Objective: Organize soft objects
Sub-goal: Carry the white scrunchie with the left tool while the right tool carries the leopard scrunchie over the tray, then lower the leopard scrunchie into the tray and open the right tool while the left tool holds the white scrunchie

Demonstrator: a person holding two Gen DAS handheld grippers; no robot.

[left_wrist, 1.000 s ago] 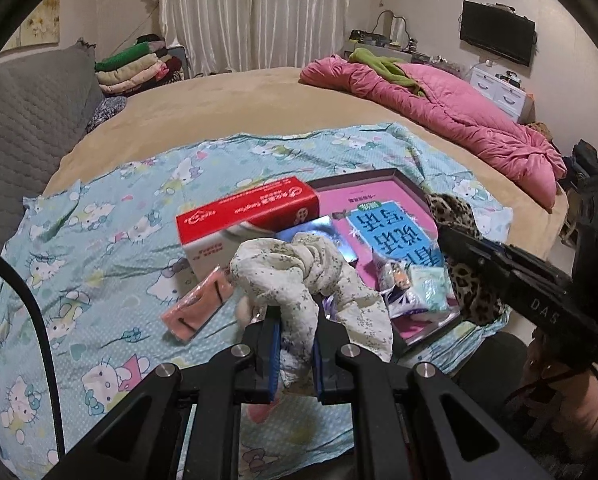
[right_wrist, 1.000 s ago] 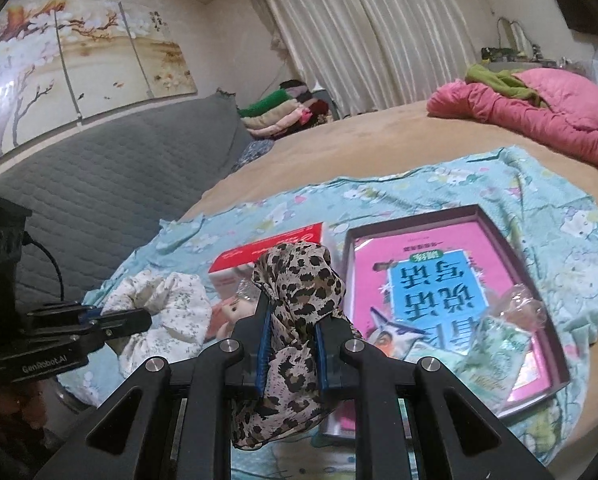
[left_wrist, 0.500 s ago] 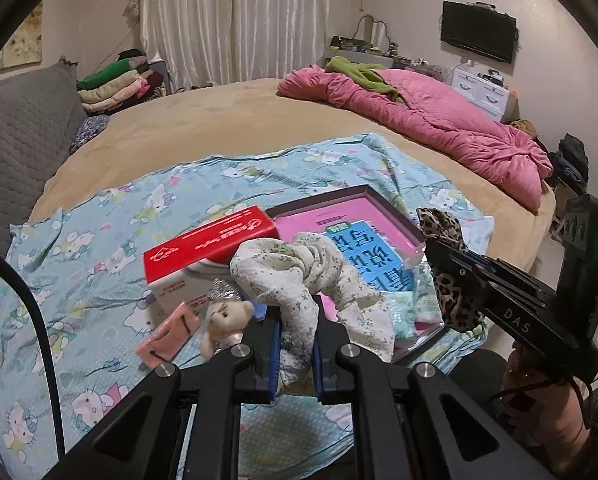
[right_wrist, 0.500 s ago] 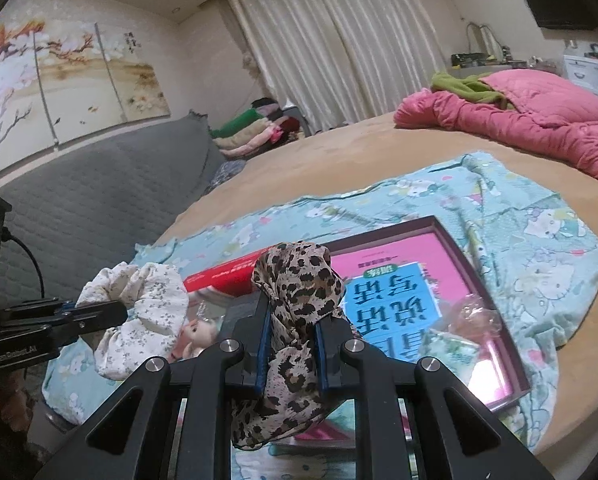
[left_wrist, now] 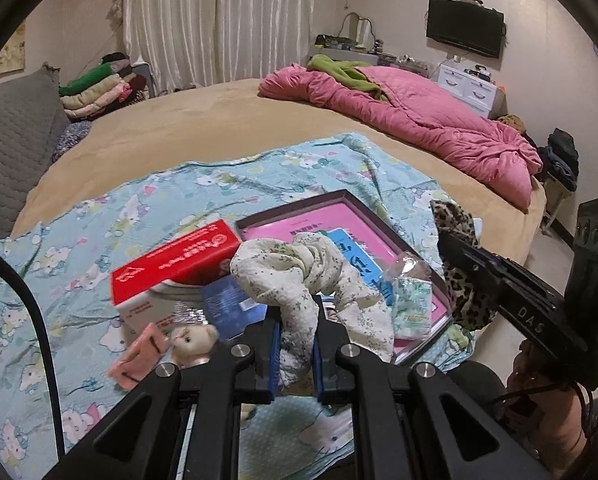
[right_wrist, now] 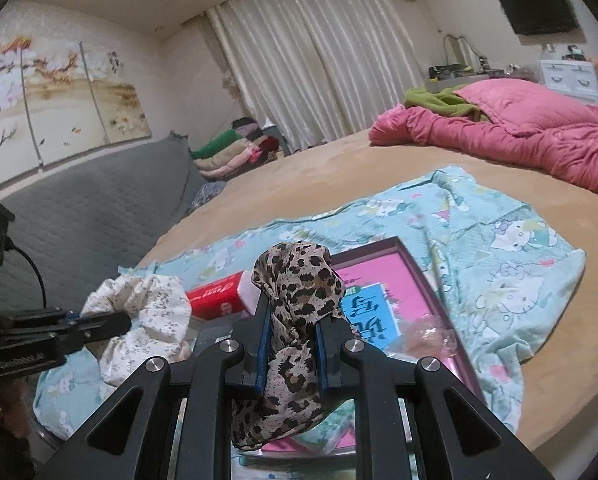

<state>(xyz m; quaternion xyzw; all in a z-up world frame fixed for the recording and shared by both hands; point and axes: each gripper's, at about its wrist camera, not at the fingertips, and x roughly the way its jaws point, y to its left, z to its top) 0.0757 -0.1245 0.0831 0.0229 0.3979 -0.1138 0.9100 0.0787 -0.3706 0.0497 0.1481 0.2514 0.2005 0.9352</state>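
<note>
Both cameras are riding low and close over the bed's near edge — the left one is looking across toward the pink quilt (left_wrist: 427,120), the right one is angling toward the grey headboard (right_wrist: 87,204). Both are sharing the pink-lined tray (left_wrist: 363,208) (right_wrist: 419,272) and each other's gripper.

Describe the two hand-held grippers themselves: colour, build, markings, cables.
Both are matte black with angular, cut-out arms and silver pivot screws, and blue pads line the fingers. The left hand-held gripper has a black cable looping along its left side, plus white lettering on its body, too blurred to read. The right hand-held gripper carries "DAS" in white and a black module with a green light.
</note>
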